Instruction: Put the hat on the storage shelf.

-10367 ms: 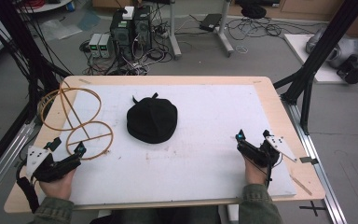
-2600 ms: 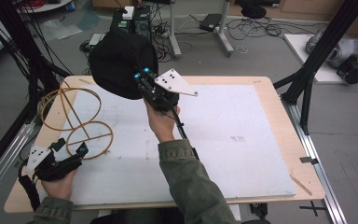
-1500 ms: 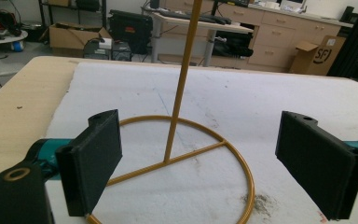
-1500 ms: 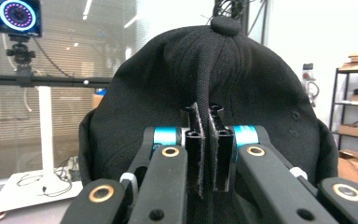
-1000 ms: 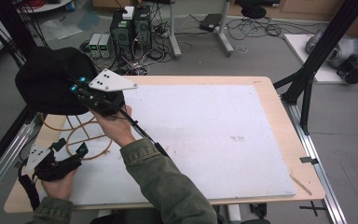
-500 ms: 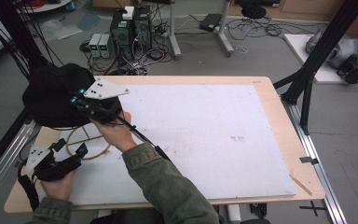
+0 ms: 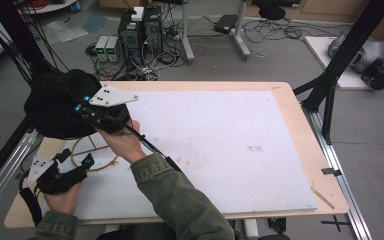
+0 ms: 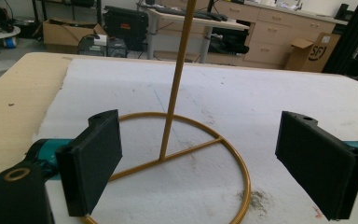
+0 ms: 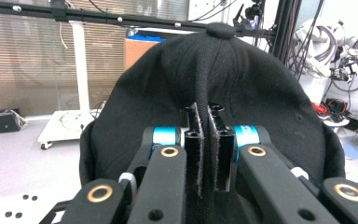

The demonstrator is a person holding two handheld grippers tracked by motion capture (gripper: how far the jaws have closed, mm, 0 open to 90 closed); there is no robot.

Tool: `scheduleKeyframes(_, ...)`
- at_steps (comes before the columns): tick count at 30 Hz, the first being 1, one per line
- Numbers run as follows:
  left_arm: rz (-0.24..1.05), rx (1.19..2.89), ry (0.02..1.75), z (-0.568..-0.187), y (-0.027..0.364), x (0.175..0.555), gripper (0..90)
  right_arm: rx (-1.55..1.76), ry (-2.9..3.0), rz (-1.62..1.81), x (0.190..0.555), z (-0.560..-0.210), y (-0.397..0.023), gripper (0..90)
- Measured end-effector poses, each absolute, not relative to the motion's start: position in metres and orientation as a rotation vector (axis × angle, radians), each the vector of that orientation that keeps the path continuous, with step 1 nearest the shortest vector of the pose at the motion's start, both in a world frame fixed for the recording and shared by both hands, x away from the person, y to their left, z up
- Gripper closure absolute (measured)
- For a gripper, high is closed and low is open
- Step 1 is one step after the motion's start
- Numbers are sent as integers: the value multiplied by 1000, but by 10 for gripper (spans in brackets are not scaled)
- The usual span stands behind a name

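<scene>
Up near the table's left edge (image 7: 15,210), the right gripper (image 9: 204,140) pinches the black cap (image 9: 242,88); the left gripper (image 8: 200,158) gapes.

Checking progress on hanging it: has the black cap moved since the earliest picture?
Yes. The black cap has left the middle of the white mat and, clamped in the right gripper, now sits over the gold stand at left.

The cap (image 9: 214,93) is matt black cloth with stitched seams. The stand (image 8: 177,93) is smooth gold-painted metal. The tabletop (image 7: 280,100) has a pale wood edge under a rough white sheet
</scene>
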State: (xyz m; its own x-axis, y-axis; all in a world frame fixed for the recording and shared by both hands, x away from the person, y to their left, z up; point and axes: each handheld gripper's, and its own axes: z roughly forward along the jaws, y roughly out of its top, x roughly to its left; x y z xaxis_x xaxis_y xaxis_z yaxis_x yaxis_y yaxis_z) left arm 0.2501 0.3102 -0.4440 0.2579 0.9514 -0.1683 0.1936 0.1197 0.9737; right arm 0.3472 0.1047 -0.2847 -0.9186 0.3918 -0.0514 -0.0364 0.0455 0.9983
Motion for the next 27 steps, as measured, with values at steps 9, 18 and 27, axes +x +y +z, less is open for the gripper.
scheduleKeyframes(9,807,1339,1193,-444,310,250,147,407,2032,1926,349,-286,105,765)
scheduleKeyframes(18,807,1338,1193,-444,310,250,147,460,2012,1905,348,-287,104,603)
scheduleKeyframes(27,807,1335,1192,-444,311,249,147,548,1969,1920,349,-289,102,348)
